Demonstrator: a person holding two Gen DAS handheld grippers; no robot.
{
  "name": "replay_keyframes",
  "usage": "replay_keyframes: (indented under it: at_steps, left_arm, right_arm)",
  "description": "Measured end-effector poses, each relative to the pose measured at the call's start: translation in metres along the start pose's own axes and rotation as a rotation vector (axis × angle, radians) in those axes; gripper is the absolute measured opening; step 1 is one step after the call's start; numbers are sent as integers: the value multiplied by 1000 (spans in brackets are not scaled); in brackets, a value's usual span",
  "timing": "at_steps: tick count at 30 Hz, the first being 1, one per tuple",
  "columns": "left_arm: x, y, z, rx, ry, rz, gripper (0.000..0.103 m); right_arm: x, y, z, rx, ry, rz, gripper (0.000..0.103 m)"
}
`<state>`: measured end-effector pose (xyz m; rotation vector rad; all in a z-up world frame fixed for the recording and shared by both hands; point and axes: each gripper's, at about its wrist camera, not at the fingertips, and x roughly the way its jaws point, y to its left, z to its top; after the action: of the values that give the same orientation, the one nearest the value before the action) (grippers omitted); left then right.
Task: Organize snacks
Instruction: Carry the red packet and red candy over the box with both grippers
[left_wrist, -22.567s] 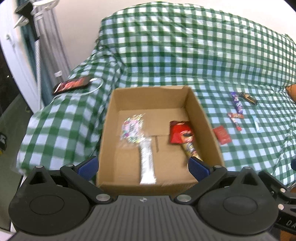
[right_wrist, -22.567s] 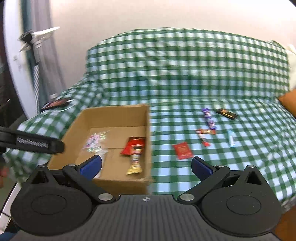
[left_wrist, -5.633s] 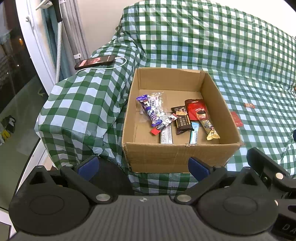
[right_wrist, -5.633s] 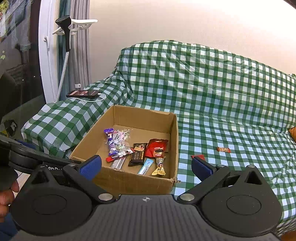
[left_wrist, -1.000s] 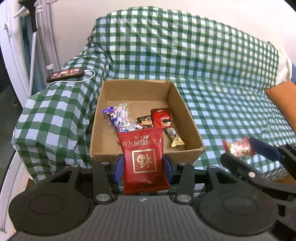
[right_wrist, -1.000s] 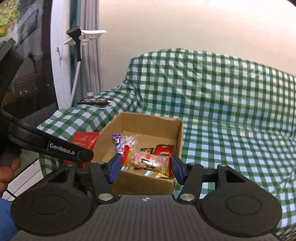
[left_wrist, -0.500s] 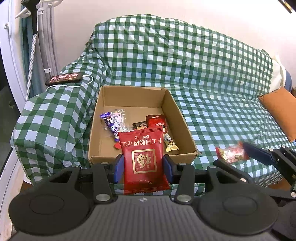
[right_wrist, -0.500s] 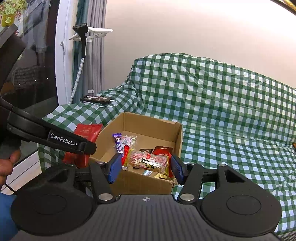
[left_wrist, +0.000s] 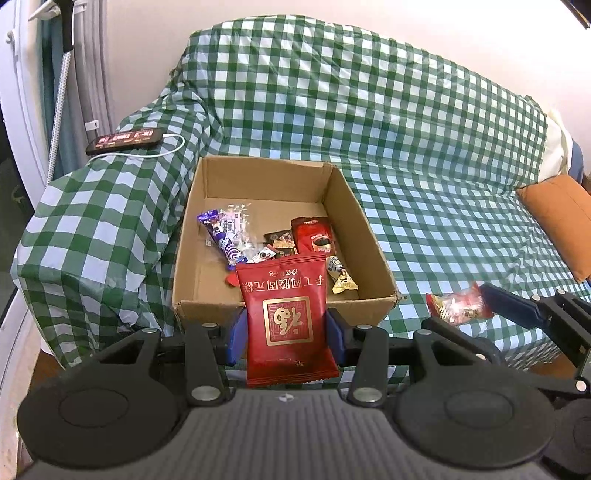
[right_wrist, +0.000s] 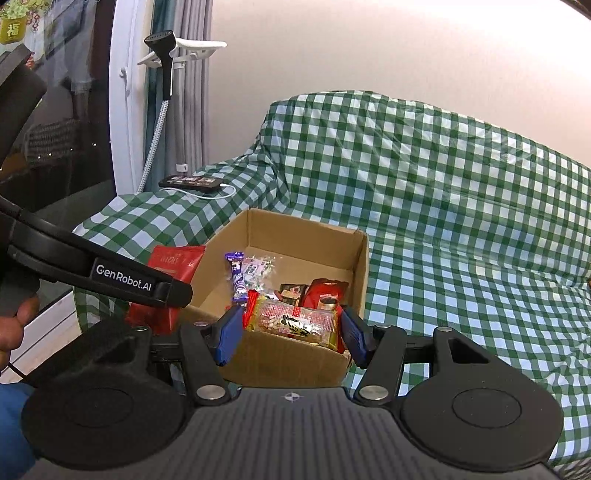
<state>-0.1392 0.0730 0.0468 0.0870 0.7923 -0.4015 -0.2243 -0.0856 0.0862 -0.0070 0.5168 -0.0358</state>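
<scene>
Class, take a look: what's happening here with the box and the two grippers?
A person is sorting snacks into a cardboard box on a checked sofa cover. The left gripper is clamped on a red packet, and the right gripper on a clear peanut snack pack. Both are held just short of the box, which already contains several snacks.

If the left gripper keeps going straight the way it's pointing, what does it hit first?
Probably the cardboard box: the left gripper, shut on the red packet, points down at its near wall and the snacks behind it. Depth is unclear, so it might clear the rim.
</scene>
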Motion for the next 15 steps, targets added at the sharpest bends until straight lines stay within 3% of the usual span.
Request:
replay_keyframes:
  at_steps: [15]
  left_arm:
    - [24,10,2,-23,45,-14,49]
  right_arm:
    - [23,-1,2,-6,70,7,60]
